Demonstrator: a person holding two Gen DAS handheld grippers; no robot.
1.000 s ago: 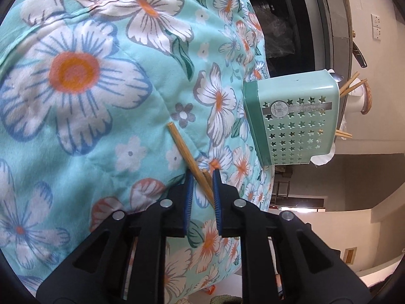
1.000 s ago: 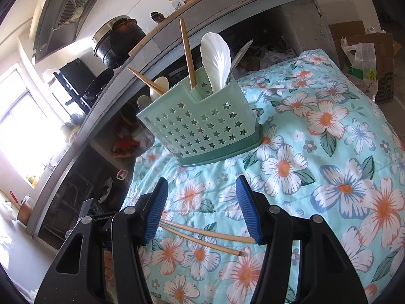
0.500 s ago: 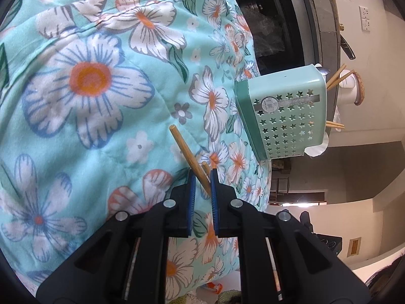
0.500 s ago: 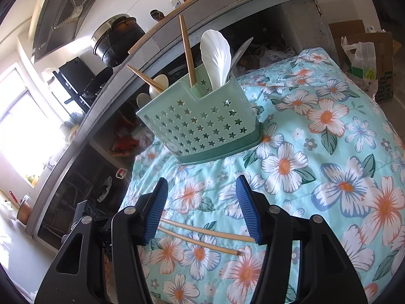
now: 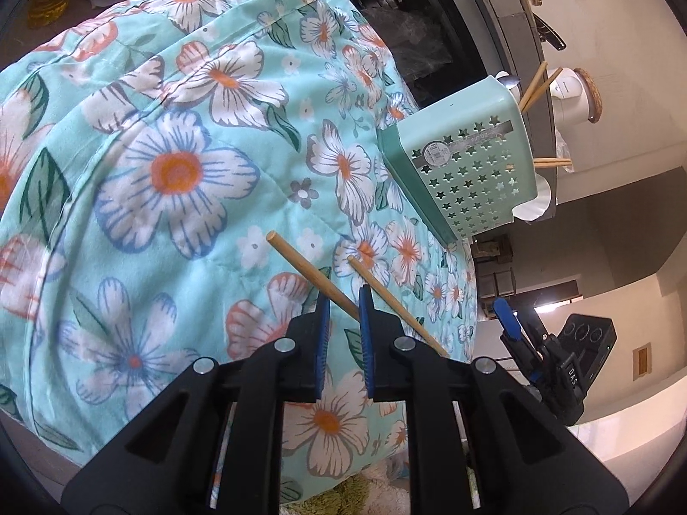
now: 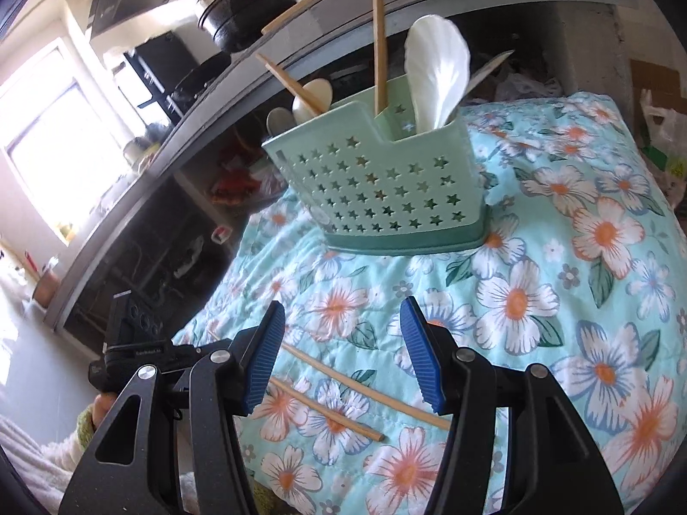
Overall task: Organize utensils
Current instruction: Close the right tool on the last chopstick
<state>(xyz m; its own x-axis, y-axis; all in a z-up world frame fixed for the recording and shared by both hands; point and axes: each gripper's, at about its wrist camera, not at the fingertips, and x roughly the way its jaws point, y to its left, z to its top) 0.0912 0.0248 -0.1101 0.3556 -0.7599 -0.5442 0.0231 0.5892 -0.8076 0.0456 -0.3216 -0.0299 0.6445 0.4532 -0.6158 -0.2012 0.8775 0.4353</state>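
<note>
The second chopstick's [image 5: 395, 302] near end hides behind the left hand-held gripper [image 5: 343, 304].

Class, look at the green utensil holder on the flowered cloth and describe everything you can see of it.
The utensil holder is a pale green basket, plastic by its look, its walls punched with rows of star-shaped holes, on a darker green base. A round sticker shows on one wall in the left wrist view. The front rim steps down on one side. It stands upright on the flowered cloth, untouched by either hand-held gripper. Wooden chopsticks, a white spoon and other pale utensils stick out of its top.
</note>
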